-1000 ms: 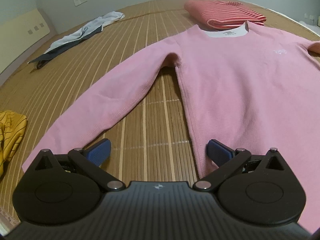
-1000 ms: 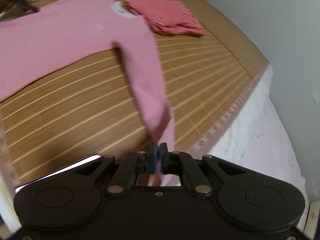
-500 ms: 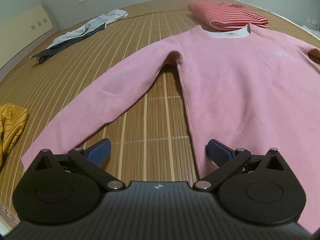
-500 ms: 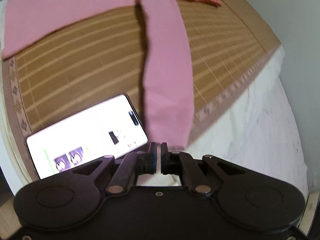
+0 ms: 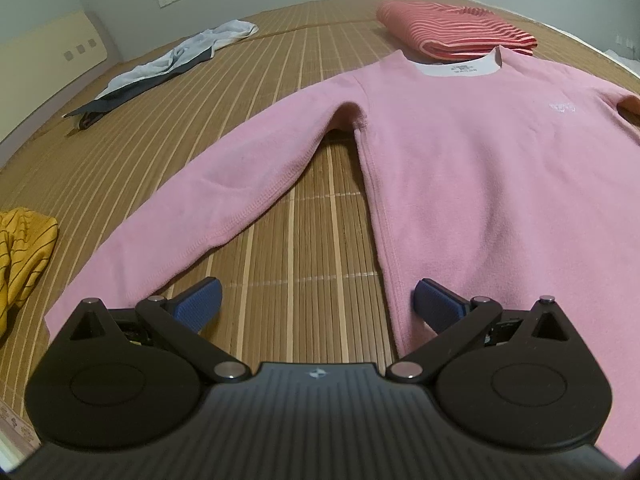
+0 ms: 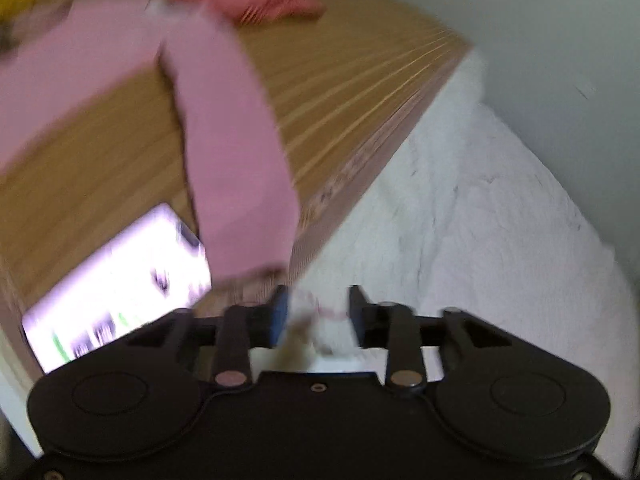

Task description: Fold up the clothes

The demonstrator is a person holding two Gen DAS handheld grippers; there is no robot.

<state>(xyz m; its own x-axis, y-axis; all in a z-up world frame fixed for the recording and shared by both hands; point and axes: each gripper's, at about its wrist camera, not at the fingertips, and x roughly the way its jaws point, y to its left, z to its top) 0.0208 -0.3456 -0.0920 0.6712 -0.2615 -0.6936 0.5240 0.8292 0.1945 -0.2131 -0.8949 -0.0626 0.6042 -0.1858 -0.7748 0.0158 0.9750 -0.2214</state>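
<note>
A pink long-sleeved sweater (image 5: 480,152) lies flat, front up, on the bamboo mat (image 5: 328,216), one sleeve (image 5: 224,192) stretched toward the near left. My left gripper (image 5: 316,306) hovers wide open over the bare mat between that sleeve and the body's side seam, holding nothing. In the blurred right wrist view the other pink sleeve (image 6: 232,152) lies along the mat toward the bed's edge, its cuff just beyond my right gripper (image 6: 318,312). Its jaws are opening and the cuff is no longer clamped between the pads.
A folded red striped garment (image 5: 452,36) lies beyond the sweater's collar. A grey-and-dark garment (image 5: 160,72) lies at the far left and a mustard striped one (image 5: 20,248) at the near left. A lit phone (image 6: 116,284) rests beside the right cuff. White bedding (image 6: 480,220) drops off past the mat's edge.
The right gripper, shut on the sleeve cuff a second ago, pulled the sleeve out toward the mat's edge, rolled, and spread its jaws, letting the cuff go. The left gripper stayed put.
</note>
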